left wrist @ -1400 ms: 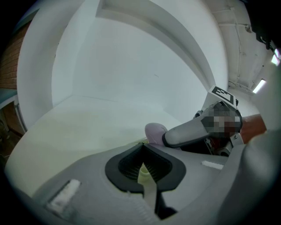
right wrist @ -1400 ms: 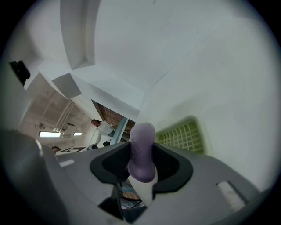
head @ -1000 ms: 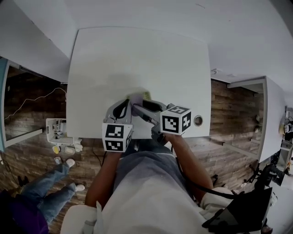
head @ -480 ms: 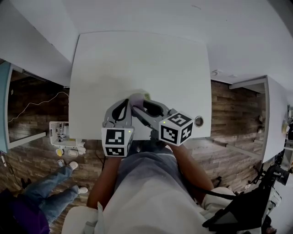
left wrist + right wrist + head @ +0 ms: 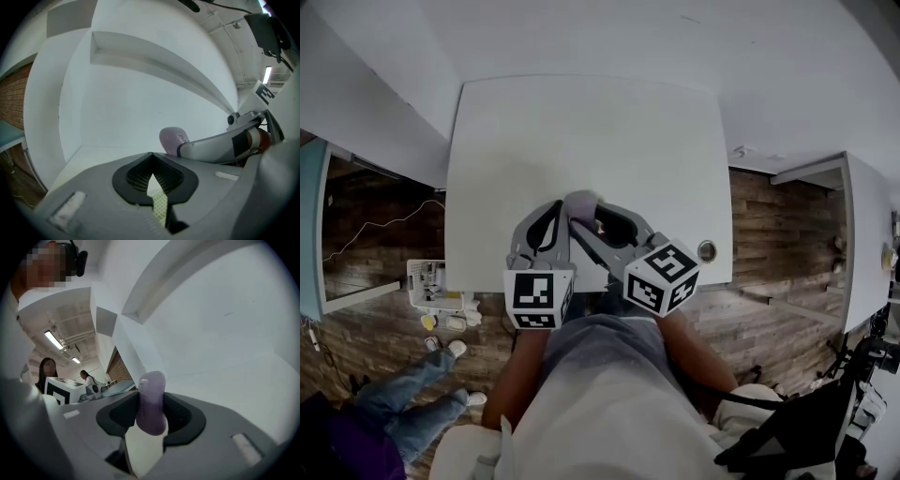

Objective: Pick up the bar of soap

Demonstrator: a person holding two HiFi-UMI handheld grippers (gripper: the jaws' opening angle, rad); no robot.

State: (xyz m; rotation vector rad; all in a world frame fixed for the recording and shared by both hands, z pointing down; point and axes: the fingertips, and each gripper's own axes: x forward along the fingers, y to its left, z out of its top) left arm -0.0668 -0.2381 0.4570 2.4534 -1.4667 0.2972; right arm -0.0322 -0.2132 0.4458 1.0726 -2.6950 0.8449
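The bar of soap (image 5: 151, 401) is pale purple and stands on edge between the pads of my right gripper (image 5: 151, 414), which is shut on it. In the head view the soap (image 5: 579, 204) shows just above the near part of the white table (image 5: 581, 122), at the tip of the right gripper (image 5: 591, 216). My left gripper (image 5: 553, 214) lies right beside it on the left. The left gripper view shows that gripper (image 5: 152, 174) shut with nothing in it, and the soap (image 5: 172, 138) ahead to the right, at the end of a right finger (image 5: 211, 147).
A round cable hole (image 5: 706, 250) sits in the table's front right corner. Another white table (image 5: 861, 244) stands to the right. On the wooden floor at left are a white crate (image 5: 431, 284) and a person's legs (image 5: 412, 398).
Both marker cubes have dropped lower in the head view and the right one has tilted. The soap now shows plainly purple at the right gripper's tip. The bystander's legs moved down-left.
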